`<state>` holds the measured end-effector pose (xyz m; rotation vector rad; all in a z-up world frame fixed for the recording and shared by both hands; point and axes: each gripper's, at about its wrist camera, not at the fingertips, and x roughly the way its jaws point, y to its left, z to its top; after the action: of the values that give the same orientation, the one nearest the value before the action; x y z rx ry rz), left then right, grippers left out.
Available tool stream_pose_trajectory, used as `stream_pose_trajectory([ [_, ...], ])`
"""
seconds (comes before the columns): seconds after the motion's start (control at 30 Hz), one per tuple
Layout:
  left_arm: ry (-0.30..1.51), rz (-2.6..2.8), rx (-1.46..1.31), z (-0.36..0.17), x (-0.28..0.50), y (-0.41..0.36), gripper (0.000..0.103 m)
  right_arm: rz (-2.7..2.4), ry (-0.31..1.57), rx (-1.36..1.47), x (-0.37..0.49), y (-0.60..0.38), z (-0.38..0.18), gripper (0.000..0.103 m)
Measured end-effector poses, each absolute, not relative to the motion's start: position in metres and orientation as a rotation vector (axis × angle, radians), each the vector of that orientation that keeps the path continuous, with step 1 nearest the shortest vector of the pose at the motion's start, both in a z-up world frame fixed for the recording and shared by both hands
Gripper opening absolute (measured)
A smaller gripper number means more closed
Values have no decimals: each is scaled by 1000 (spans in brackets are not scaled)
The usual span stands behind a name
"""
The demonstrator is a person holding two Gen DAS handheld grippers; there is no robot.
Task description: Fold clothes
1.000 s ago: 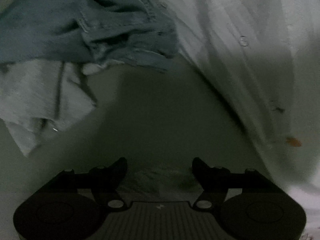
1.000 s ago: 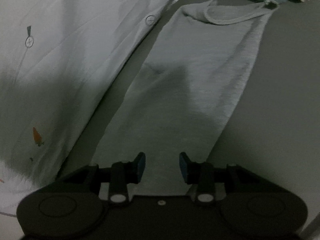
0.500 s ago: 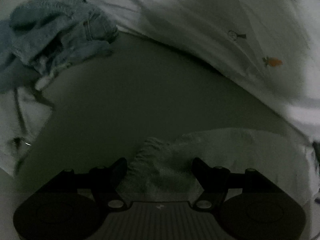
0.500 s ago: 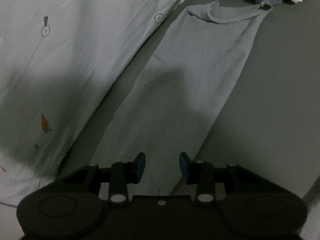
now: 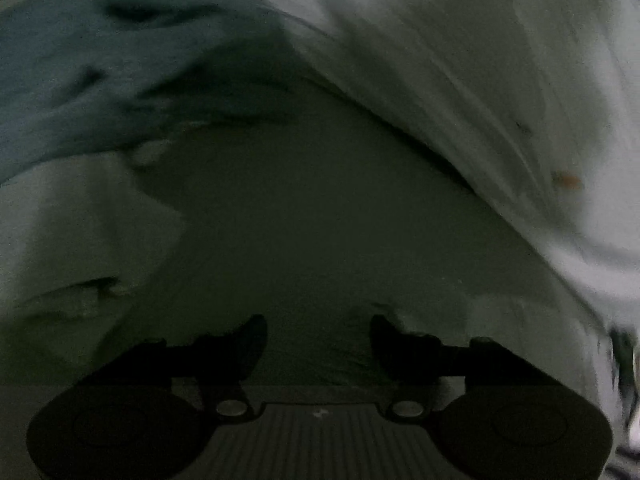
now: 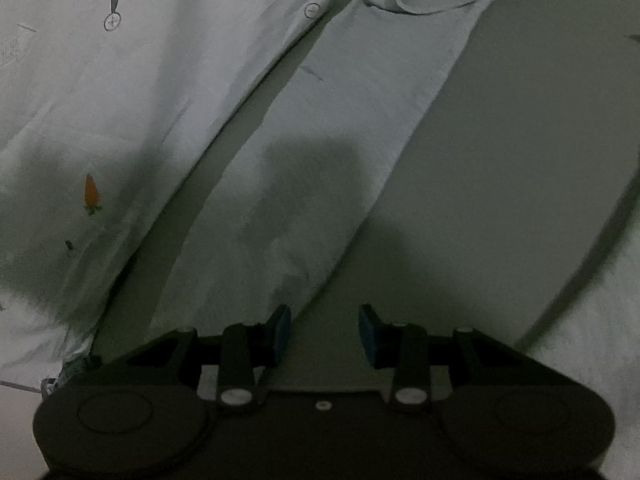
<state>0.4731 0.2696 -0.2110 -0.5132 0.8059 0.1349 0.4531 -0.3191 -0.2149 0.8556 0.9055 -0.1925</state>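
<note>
A long pale grey top point(image 6: 352, 120) lies flat on the grey table, folded into a narrow strip, its neckline at the far end. My right gripper point(image 6: 324, 328) is open and empty over the strip's near right corner; the left finger overlaps the cloth edge. My left gripper point(image 5: 318, 336) is open, low over the table, with a crumpled bit of pale cloth point(image 5: 360, 344) between and just beyond its fingers. The left wrist view is dark and blurred.
A white shirt printed with carrots point(image 6: 120, 120) lies left of the strip and also shows in the left wrist view point(image 5: 480, 80). Blue denim point(image 5: 100, 60) and a white garment point(image 5: 72, 220) are heaped at left. The table's curved edge point(image 6: 592, 252) runs at right.
My left gripper has swung and moved closer to the denim heap and the white shirt. My right gripper has shifted right, from over the strip's middle to its right edge.
</note>
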Motion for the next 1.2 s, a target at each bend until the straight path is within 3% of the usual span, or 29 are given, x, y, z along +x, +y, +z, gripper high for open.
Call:
stream_pose_trajectory([
  [0.23, 806, 39, -272, -214, 499, 219, 59, -199, 919, 845, 445, -307, -212, 39],
  [0.37, 816, -4, -211, -217, 508, 213, 75, -181, 930, 809, 447, -304, -211, 39],
  [0.43, 819, -20, -190, -217, 513, 213, 76, -174, 939, 800, 447, -303, -213, 39],
  [0.47, 818, -21, -171, -217, 516, 212, 65, -170, 944, 801, 447, -303, -214, 39],
  [0.5, 808, -8, -153, -218, 517, 211, 43, -166, 950, 800, 447, -303, -216, 39],
  [0.57, 806, 29, -182, -215, 520, 212, 25, -161, 963, 797, 445, -302, -219, 39],
  [0.6, 799, 67, -168, -213, 520, 210, 23, -160, 970, 795, 446, -303, -220, 39],
  [0.8, 716, 401, -104, -185, 510, 261, 18, -134, 978, 768, 446, -305, -221, 39],
  [1.03, 783, 581, -80, -195, 512, 305, 18, -123, 966, 752, 441, -316, -216, 38],
  [1.2, 836, 581, -127, -196, 511, 294, 32, -149, 913, 753, 438, -338, -202, 39],
])
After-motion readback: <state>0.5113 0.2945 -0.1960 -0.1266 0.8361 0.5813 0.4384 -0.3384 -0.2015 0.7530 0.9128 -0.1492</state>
